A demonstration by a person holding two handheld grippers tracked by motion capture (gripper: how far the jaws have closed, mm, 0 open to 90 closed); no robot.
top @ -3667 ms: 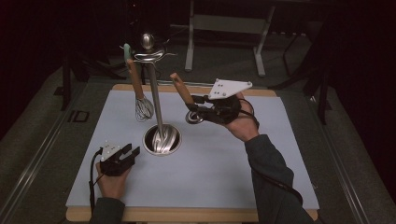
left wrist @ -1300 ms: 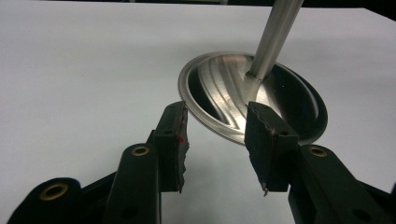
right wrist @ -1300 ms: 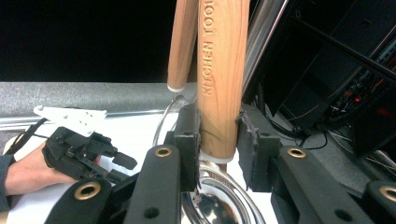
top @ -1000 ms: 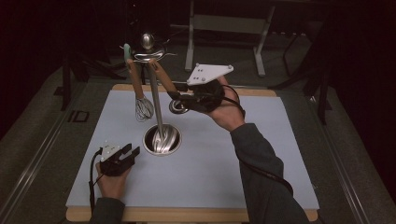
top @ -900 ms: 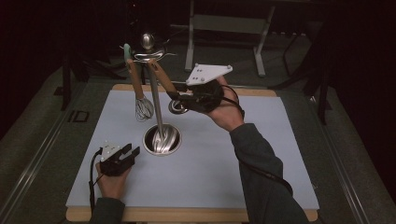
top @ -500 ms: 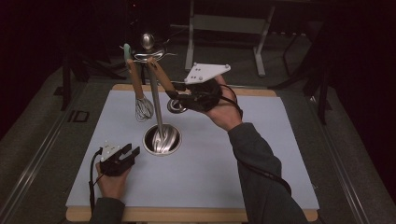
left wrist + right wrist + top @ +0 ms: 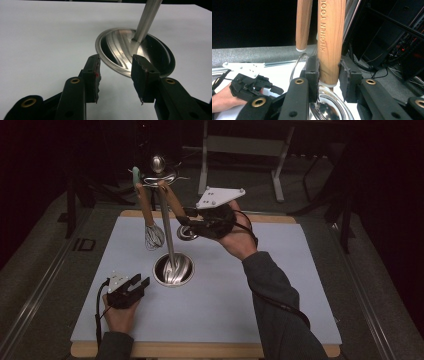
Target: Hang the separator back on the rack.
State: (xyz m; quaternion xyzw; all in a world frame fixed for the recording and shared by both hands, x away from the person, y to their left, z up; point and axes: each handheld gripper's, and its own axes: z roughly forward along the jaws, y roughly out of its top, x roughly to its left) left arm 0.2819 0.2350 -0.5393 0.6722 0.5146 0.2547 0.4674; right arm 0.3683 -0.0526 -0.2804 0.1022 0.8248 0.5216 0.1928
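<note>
**Right claw pinching the ladle handle at the stand**

Nearest me, my left claw [image 7: 131, 287] rests on the bench [image 7: 300, 270] at the near left, its jaws spread with nothing between them, pointing at the stand's round steel base [image 7: 152, 55] just beyond. Farther back and to the right, my right claw [image 7: 329, 72] is clamped on the wooden handle of the ladle [image 7: 330, 37]. The handle rises between the pads toward the hooks on the stand [image 7: 167, 220], and the steel bowl sits just below the jaws. The whisk [image 7: 152, 232] hangs on the stand's far left side.
</note>
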